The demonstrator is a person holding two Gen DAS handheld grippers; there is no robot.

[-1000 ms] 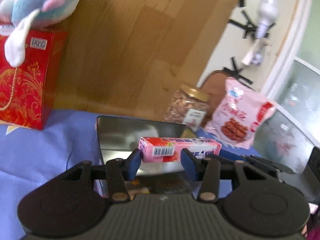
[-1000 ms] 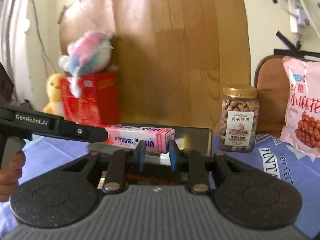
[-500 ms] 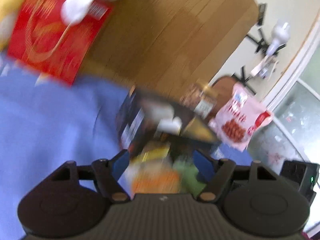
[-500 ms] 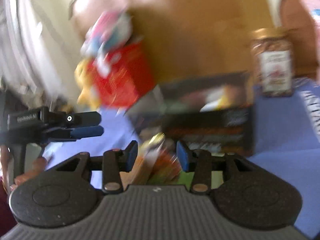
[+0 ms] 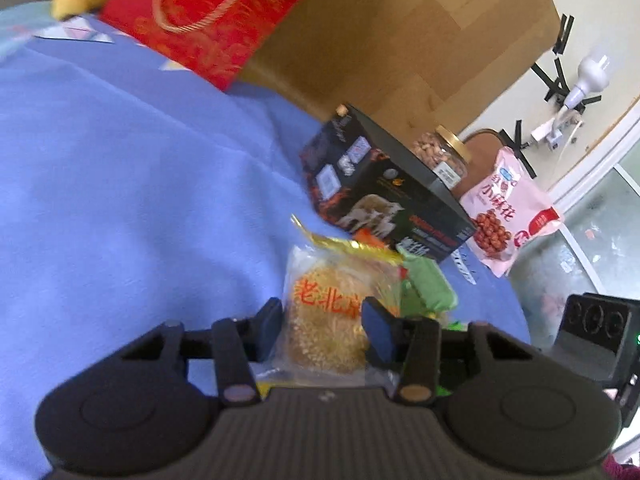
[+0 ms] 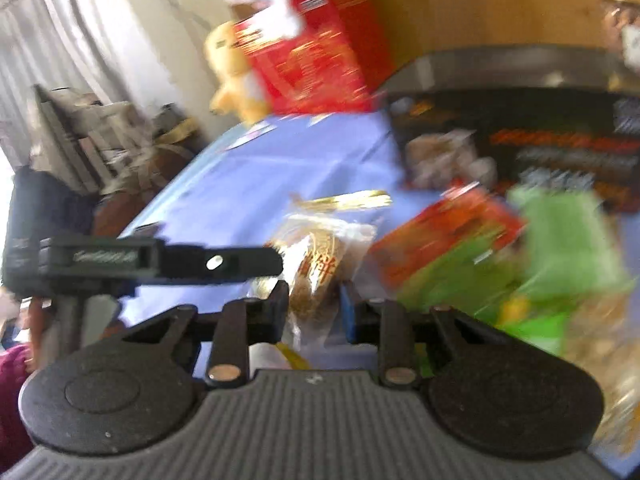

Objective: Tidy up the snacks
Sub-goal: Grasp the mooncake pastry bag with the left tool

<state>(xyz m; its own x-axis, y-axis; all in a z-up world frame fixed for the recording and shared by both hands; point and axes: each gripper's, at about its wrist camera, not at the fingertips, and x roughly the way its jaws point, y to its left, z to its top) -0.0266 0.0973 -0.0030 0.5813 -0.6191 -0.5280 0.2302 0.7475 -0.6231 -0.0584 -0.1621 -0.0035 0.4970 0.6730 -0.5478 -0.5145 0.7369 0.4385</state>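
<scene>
Just in front of the black box, on the blue cloth, lies the clear cake packet. We close our left gripper on it, pads touching its sides. Our right gripper closes around the same packet; contact is blurred. Green packets lie beside it.

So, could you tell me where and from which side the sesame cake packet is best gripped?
Across the round cake itself, coming from the near end. The sesame cake packet lies flat on the blue cloth, its gold seal pointing away; the middle is firm, the clear edges floppy. The left gripper is already closing across it.
</scene>
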